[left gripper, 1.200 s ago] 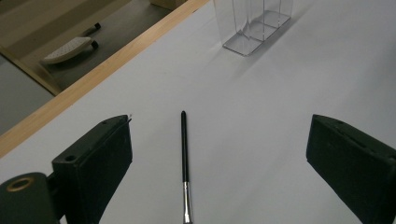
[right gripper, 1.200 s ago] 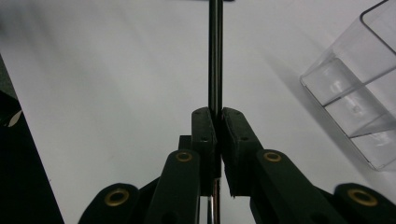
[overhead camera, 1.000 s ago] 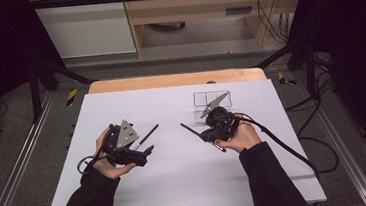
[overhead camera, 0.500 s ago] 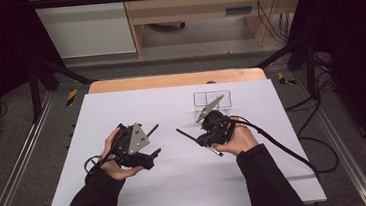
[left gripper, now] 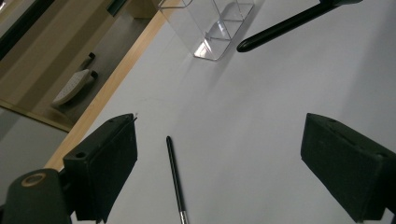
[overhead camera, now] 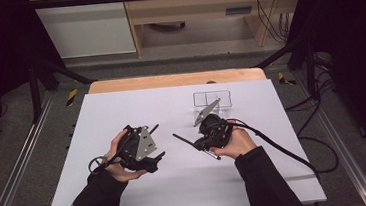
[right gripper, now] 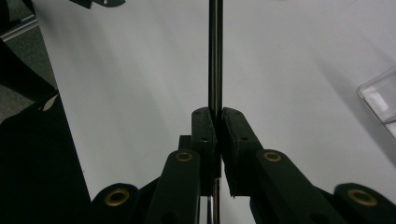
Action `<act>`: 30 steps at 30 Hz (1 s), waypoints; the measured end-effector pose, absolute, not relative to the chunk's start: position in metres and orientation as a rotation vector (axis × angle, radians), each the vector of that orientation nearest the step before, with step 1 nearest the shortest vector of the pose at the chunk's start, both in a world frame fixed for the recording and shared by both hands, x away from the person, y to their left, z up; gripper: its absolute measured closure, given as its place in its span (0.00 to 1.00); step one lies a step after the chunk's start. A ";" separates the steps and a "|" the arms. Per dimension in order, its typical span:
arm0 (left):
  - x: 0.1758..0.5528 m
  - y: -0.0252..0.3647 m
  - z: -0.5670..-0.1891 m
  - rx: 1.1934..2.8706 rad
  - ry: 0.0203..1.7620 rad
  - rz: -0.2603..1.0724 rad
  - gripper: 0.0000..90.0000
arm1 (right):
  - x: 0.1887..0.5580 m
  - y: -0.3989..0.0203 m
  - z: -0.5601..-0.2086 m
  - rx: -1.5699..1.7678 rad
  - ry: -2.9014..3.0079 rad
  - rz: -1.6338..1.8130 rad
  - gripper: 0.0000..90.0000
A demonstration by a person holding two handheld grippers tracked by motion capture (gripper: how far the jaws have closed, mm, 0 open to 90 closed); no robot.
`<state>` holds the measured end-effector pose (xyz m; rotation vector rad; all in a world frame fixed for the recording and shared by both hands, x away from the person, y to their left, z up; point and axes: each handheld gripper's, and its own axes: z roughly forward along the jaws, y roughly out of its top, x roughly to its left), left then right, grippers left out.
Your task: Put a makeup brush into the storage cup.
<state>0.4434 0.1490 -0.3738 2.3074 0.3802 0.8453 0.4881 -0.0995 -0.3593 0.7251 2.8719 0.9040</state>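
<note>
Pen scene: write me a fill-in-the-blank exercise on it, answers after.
1. The right gripper is shut on a black ____.
2. The left gripper has jaws that stand ____.
3. The clear box stands on the ____ sheet.
4. A second pen lies ahead of the ____ gripper.

Answers: pen; open; white; left

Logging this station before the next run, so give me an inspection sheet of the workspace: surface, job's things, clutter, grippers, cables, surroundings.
Surface: white board on a wooden table, clean.
Job's things: black pen clamped in the right gripper; second black pen lying on the board; clear two-compartment holder near the far edge, looks empty.
Clutter: nothing seen.
Grippers: left gripper open, nothing between its jaws; right gripper shut on a pen.
Cables: right gripper's cable trails over the board's right edge; loose cables on the floor.
Surroundings: metal frame rails, wooden furniture behind.
</note>
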 end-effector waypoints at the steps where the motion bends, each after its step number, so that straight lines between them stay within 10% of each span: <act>1: 0.443 0.148 -0.374 2.313 0.371 0.844 0.12 | 0.488 -0.099 -0.360 0.725 2.874 0.902 0.93; 30: 0.433 0.122 -0.382 2.381 0.189 0.937 0.23 | 0.483 -0.080 -0.357 0.659 2.928 0.913 0.94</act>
